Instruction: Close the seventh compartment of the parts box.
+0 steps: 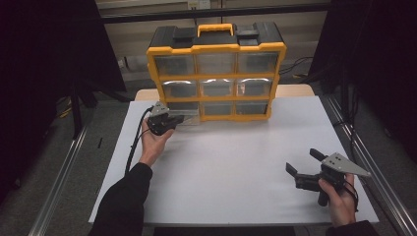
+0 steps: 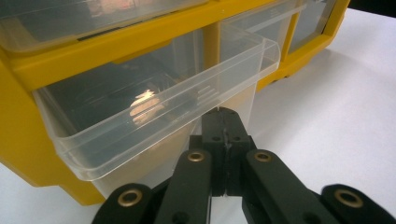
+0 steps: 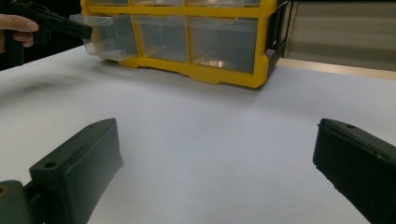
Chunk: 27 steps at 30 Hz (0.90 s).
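Two grippers in play, one working, one idle. Left gripper (image 1: 173, 119) is clamped tight on the front lip of the clear drawer (image 2: 154, 119), bottom-left slot of the yellow organizer (image 1: 216, 73); jaws pressed together with the thin plastic pull tab pinched between them, seen in the left gripper view. Drawer sits partly pulled out of its slot, front tilted a little, so the grip is low on the tab, probably to slide it along its track. Something small and pale lies inside the drawer, too blurred to name. Right gripper (image 1: 306, 164) rests near the table's right front, well apart from the organizer, jaws spread wide with nothing between them — looks parked, likely waiting to pick from the drawer once it's out. Organizer stands upright at the far edge of the white table (image 1: 236, 167), handle up, other drawers shut. Surface is plain white, matte. Room around is dark, black curtains both sides, metal rails by the table.
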Motion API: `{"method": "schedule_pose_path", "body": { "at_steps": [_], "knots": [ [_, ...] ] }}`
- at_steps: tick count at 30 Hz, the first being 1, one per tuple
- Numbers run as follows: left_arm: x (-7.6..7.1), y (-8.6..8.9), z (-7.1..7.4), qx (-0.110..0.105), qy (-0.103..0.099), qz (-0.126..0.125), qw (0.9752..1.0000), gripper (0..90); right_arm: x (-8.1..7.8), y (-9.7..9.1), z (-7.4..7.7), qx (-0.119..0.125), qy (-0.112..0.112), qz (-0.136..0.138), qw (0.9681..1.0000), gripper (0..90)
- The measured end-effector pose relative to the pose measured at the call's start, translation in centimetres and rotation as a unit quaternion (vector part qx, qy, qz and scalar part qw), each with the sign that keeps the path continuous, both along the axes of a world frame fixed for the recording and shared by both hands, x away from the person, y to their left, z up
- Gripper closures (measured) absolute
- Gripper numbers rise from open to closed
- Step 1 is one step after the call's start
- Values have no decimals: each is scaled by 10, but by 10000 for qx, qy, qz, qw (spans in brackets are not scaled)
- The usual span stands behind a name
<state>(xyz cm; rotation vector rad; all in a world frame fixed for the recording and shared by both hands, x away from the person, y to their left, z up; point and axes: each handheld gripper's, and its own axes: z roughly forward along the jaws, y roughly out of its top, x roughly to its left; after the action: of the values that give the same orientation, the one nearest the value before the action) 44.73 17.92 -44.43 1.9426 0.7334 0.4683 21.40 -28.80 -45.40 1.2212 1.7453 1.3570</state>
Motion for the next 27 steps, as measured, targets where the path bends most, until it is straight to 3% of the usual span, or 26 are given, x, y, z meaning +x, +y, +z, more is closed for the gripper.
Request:
{"method": "schedule_pose_path", "body": {
  "at_steps": [27],
  "knots": [
    [6,-1,-1,-24,12,36,10000,900,0,0,0,0,1,10,10000,5]
  ]
}}
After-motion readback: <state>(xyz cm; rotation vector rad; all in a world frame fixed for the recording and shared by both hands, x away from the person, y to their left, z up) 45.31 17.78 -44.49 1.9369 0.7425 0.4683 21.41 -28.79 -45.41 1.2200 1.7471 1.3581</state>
